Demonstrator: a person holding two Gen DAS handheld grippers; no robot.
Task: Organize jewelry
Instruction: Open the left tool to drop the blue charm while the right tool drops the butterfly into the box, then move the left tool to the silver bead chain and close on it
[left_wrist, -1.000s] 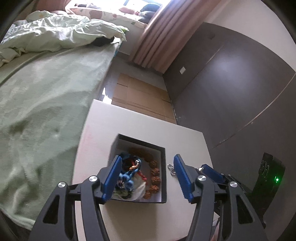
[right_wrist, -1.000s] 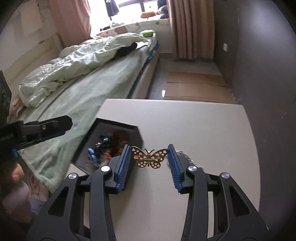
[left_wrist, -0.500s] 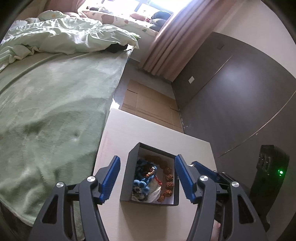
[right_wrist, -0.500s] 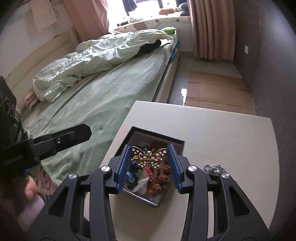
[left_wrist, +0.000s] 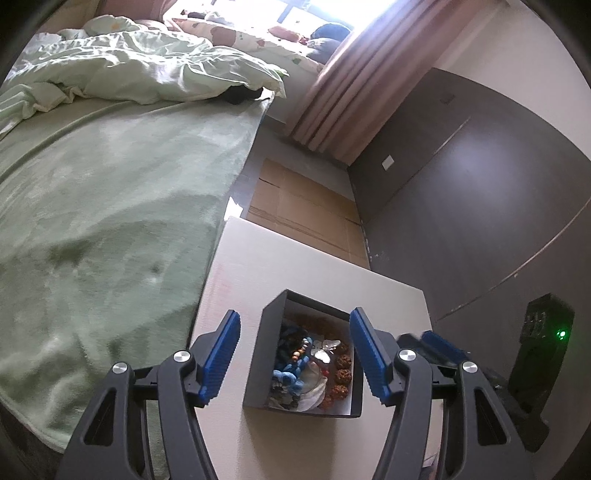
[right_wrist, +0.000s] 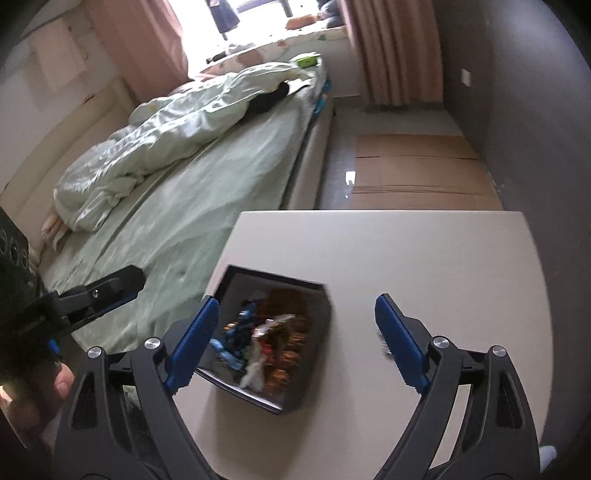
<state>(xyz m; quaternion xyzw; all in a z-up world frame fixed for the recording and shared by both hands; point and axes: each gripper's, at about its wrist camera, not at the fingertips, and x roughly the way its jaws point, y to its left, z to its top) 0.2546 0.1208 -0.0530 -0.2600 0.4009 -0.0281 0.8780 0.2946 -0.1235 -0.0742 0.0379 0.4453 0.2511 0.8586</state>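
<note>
A black open box (left_wrist: 258, 354) (right_wrist: 317, 306) sits on the white table (left_wrist: 280, 266) (right_wrist: 406, 251). It holds blue beads, brown bead strings and a butterfly clip (left_wrist: 325, 347) (right_wrist: 273, 323) lying on top. My left gripper (left_wrist: 293, 354) is open and empty, held above the box with a finger on each side of it. My right gripper (right_wrist: 295, 339) is open wide and empty above the box's right part. A small metal piece (right_wrist: 382, 341) lies on the table by the right finger, mostly hidden.
A bed with a green blanket (left_wrist: 92, 221) (right_wrist: 207, 184) borders the table's left edge. Flattened cardboard (left_wrist: 303, 206) (right_wrist: 417, 166) lies on the floor beyond the table. A dark wall (left_wrist: 480, 206) stands to the right. The left gripper's arm (right_wrist: 99, 295) shows at the left.
My right gripper carried the butterfly clip from the table to over the box, opened, and the clip now lies in the box. My left gripper drew back a little.
</note>
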